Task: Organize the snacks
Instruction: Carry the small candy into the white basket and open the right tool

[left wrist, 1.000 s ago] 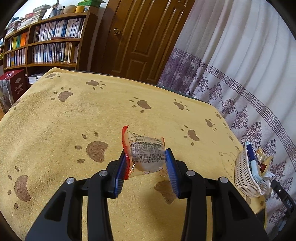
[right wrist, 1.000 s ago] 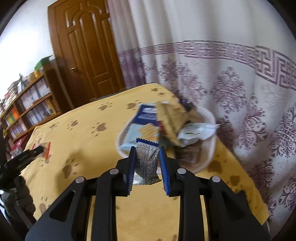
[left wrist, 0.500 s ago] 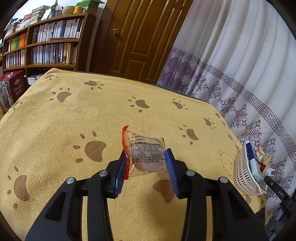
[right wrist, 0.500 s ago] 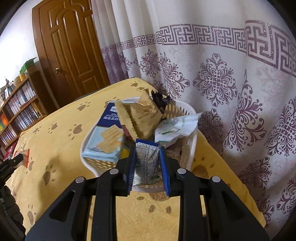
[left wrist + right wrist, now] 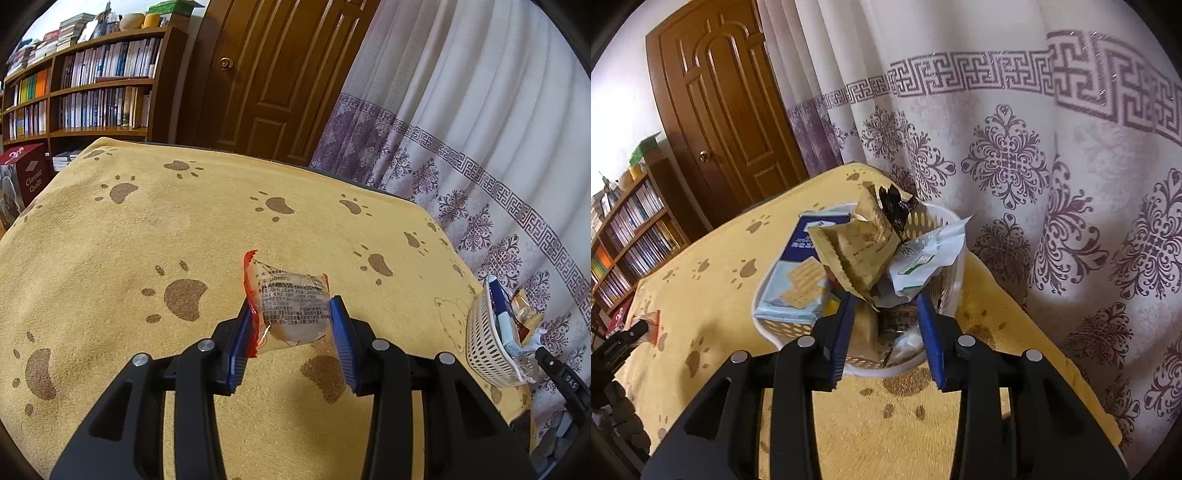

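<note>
Silver packet gone, right gripper (image 5: 888,332) fingers opening over basket (image 5: 768,325); left gripper (image 5: 291,332) pinching pouch (image 5: 291,306)

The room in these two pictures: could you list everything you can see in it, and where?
Blanket: one, yellow with brown paw prints, covering the table.
Basket: one, white, at the blanket's edge by the curtain, heaped with snack packs.
Cracker box: one, blue, in the basket.
Snack pack: one, clear with red edge, in the left gripper.
Curtain: one, white and purple.
Door: one, brown.
Bookshelf: one, brown, full.
Left gripper: black, blue pads, clamped.
Right gripper: jaws opening over the basket.
</note>
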`<action>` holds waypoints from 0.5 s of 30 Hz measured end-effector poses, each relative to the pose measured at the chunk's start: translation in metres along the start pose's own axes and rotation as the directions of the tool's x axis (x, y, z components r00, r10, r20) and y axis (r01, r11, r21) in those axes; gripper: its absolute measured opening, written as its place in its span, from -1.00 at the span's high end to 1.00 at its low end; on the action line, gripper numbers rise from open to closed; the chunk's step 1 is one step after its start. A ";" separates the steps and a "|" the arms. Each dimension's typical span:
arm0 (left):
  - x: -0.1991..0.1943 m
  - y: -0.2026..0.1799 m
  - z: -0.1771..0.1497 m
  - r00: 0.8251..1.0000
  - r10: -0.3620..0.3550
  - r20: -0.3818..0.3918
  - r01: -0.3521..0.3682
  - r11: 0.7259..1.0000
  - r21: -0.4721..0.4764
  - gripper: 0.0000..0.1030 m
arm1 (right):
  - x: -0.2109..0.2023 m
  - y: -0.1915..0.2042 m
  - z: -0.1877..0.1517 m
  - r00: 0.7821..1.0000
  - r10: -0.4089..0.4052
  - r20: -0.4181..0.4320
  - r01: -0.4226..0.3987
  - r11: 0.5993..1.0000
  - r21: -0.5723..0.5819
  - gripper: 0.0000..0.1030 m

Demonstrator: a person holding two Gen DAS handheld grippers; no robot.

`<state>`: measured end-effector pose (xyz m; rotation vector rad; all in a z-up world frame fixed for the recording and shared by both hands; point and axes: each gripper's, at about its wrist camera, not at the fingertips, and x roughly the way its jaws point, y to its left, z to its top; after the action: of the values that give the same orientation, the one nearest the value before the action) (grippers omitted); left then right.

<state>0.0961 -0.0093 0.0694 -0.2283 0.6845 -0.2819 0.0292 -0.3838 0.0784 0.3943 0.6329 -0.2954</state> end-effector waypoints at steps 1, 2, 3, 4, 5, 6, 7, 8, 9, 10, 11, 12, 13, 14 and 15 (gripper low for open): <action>0.000 -0.001 0.000 1.000 -0.001 0.000 0.001 1.000 0.002 0.20 | -0.003 0.001 -0.001 1.000 0.001 0.004 -0.001 1.000 -0.001 0.29; 0.000 -0.001 0.000 1.000 -0.003 0.000 0.003 1.000 0.004 0.20 | -0.006 0.001 -0.002 1.000 0.001 0.006 -0.001 1.000 -0.004 0.29; 0.000 -0.002 -0.001 1.000 -0.005 0.000 0.005 1.000 0.006 0.20 | -0.010 0.003 -0.005 1.000 0.000 0.011 0.000 1.000 -0.009 0.29; 0.000 -0.003 -0.001 1.000 -0.006 0.000 0.006 1.000 0.008 0.20 | -0.012 0.003 -0.006 1.000 -0.003 0.014 0.003 1.000 -0.012 0.29; 0.000 -0.004 -0.002 1.000 -0.008 0.000 0.008 1.000 0.013 0.20 | -0.015 0.004 -0.009 1.000 -0.006 0.018 0.006 1.000 -0.015 0.29; 0.000 -0.006 -0.002 1.000 -0.011 -0.001 0.011 1.000 0.018 0.20 | -0.018 0.005 -0.012 1.000 -0.010 0.020 0.011 1.000 -0.020 0.29; 0.000 -0.008 -0.003 1.000 -0.013 -0.001 0.013 1.000 0.021 0.20 | -0.020 0.005 -0.015 1.000 -0.015 0.022 0.015 1.000 -0.024 0.26; 0.000 -0.011 -0.004 1.000 -0.016 -0.001 0.016 0.999 0.029 0.20 | -0.023 0.006 -0.019 0.999 -0.021 0.025 0.022 0.999 -0.029 0.18; -0.001 -0.013 -0.005 1.000 -0.019 0.000 0.019 0.999 0.034 0.20 | -0.026 0.009 -0.025 0.999 -0.029 0.030 0.031 0.999 -0.042 0.15; -0.002 -0.015 -0.005 1.000 -0.022 0.000 0.022 0.999 0.040 0.20 | -0.028 0.012 -0.031 0.999 -0.037 0.032 0.039 0.998 -0.059 0.12; -0.002 -0.019 -0.007 1.000 -0.029 0.001 0.029 0.998 0.050 0.20 | -0.029 0.015 -0.036 0.999 -0.037 0.027 0.039 0.996 -0.075 0.12; -0.003 -0.021 -0.008 0.999 -0.034 0.001 0.034 0.998 0.057 0.20 | -0.029 0.017 -0.041 0.999 -0.035 0.020 0.037 0.995 -0.092 0.12; -0.003 -0.024 -0.009 0.999 -0.042 0.000 0.042 0.997 0.064 0.20 | -0.029 0.021 -0.046 0.999 -0.036 0.015 0.037 0.993 -0.116 0.12; -0.004 -0.028 -0.010 0.998 -0.056 -0.003 0.056 0.996 0.071 0.20 | -0.029 0.024 -0.051 0.999 -0.039 0.015 0.041 0.990 -0.137 0.12; -0.004 -0.032 -0.011 0.998 -0.069 -0.008 0.069 0.995 0.076 0.20 | -0.029 0.027 -0.056 0.999 -0.042 0.013 0.043 0.986 -0.162 0.12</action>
<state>0.0799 -0.0392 0.0728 -0.1782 0.6701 -0.3741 -0.0116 -0.3305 0.0623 0.2234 0.6510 -0.2840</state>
